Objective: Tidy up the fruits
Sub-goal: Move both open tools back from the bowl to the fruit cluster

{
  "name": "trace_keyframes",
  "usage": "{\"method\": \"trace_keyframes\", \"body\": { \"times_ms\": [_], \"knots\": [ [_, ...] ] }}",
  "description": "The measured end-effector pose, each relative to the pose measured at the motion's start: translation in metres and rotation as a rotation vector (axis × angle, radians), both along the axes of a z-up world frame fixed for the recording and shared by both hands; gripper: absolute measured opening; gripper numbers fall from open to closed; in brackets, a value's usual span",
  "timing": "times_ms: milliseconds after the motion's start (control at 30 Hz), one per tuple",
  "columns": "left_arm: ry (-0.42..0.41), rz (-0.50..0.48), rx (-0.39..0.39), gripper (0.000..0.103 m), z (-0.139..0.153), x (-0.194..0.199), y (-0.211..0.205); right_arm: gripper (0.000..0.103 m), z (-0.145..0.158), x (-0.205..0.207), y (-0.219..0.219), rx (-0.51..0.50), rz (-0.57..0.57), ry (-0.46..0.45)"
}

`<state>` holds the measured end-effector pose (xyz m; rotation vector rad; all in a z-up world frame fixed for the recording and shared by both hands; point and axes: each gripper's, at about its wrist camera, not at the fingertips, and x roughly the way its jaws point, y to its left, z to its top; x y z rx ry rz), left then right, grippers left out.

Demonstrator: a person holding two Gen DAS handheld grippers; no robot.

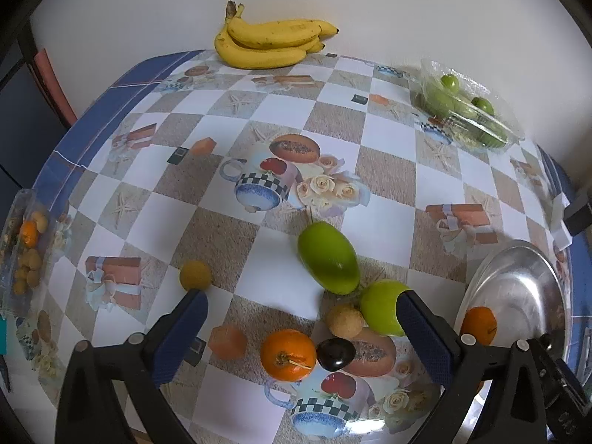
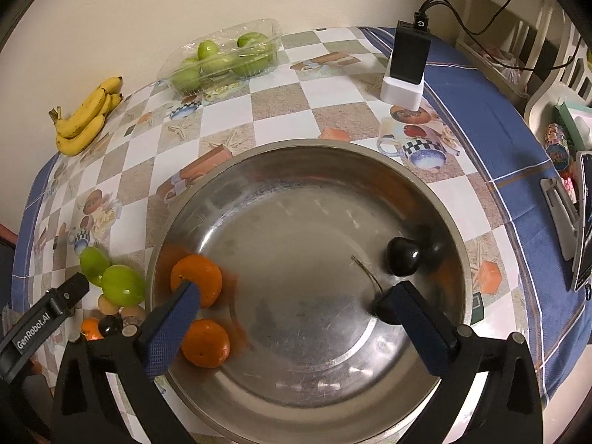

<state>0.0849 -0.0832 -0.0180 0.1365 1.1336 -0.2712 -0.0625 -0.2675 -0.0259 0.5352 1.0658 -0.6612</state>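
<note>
In the left wrist view my left gripper [image 1: 300, 298] is open above a cluster of loose fruit on the checked tablecloth. Nothing is held. Between its fingers lie an orange [image 1: 288, 355], a dark cherry [image 1: 335, 353] and a small tan fruit [image 1: 345, 320]. Two green fruits [image 1: 327, 257] [image 1: 383, 307] lie just beyond, and a small yellow fruit [image 1: 195, 275] sits by the left fingertip. My right gripper [image 2: 292, 290] hangs open and empty over the steel bowl [image 2: 296, 144]. The bowl holds two oranges [image 2: 196, 279] [image 2: 205, 342] and two dark cherries [image 2: 403, 257] [image 2: 384, 309].
Bananas [image 1: 270, 42] lie at the far edge by the wall. A clear plastic box of green fruits [image 1: 470, 111] stands far right, and another clear box [image 1: 22, 251] with small fruits sits at the left table edge. A black device on a white base [image 2: 407, 63] stands beyond the bowl.
</note>
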Motion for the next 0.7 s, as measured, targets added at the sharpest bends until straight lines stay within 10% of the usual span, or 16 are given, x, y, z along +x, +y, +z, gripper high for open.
{"method": "trace_keyframes", "body": {
  "times_ms": [700],
  "knots": [
    [-0.037, 0.128, 0.034, 0.103, 0.012, 0.043, 0.083, 0.103, -0.005, 0.027, 0.027, 0.031, 0.031, 0.002]
  ]
}}
